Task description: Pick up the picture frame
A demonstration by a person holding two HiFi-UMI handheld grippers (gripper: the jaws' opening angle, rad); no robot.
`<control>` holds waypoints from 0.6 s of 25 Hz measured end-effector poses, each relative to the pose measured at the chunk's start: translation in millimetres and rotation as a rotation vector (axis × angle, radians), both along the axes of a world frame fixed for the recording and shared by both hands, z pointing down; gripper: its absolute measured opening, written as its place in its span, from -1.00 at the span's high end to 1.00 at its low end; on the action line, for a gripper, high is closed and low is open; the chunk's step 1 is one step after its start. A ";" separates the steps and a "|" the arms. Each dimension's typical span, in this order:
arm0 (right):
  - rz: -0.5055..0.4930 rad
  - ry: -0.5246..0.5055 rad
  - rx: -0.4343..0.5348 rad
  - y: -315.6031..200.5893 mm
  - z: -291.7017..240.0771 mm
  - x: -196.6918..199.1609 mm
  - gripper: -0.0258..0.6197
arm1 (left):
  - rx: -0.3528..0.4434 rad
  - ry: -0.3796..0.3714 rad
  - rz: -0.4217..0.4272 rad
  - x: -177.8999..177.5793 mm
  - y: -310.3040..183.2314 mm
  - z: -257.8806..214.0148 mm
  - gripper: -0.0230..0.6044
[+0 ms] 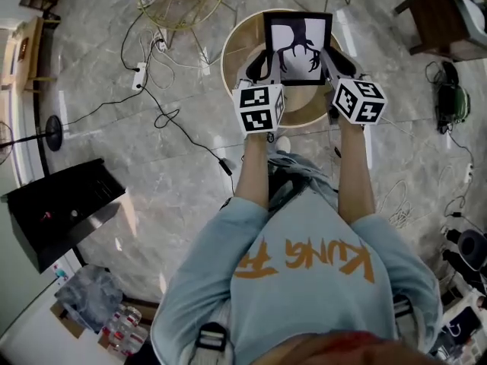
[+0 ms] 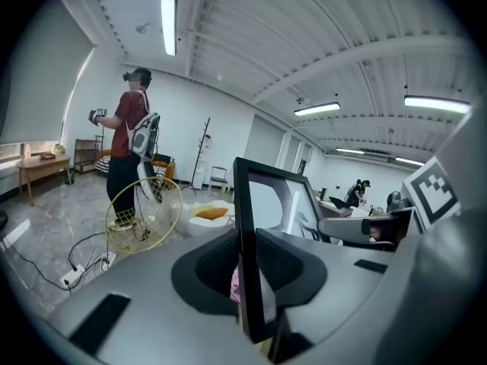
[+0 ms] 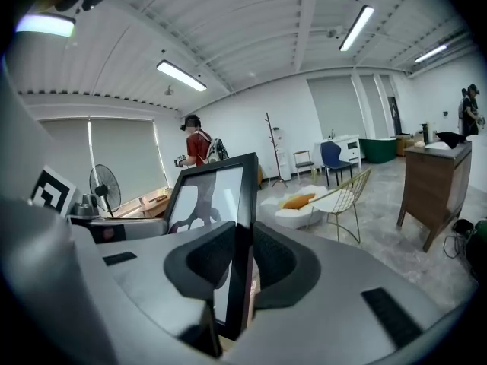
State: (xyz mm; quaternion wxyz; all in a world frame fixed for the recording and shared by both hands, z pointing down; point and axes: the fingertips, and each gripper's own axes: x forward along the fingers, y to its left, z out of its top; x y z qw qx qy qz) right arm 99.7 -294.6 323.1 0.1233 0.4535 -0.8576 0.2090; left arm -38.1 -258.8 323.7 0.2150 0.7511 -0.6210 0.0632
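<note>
I'm gripping the picture frame (image 1: pixel 297 48) w/ both tongs: left gripper (image 1: pixel 264 65) is clamping its left edge, right gripper (image 1: pixel 335 63) its right edge. The frame's sitting btwn them over the round table (image 1: pixel 232 44), face tilting toward me. Neither hand's nearer, so I'm judging both need to be moving together.

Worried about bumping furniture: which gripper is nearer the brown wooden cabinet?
Right. The right gripper clamps the picture frame on the edge facing the cabinet; the left gripper clamps the far edge.
</note>
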 end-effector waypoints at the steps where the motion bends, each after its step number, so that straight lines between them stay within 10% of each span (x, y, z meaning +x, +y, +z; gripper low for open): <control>1: -0.007 -0.005 0.019 -2.2 -8.8 -0.9 0.70 | 0.016 -0.007 -0.004 -0.7 -1.6 -9.0 0.67; 15: -0.087 -0.086 0.253 -8.0 -123.3 -23.5 0.70 | 0.228 -0.104 -0.048 -21.2 -0.9 -126.9 0.67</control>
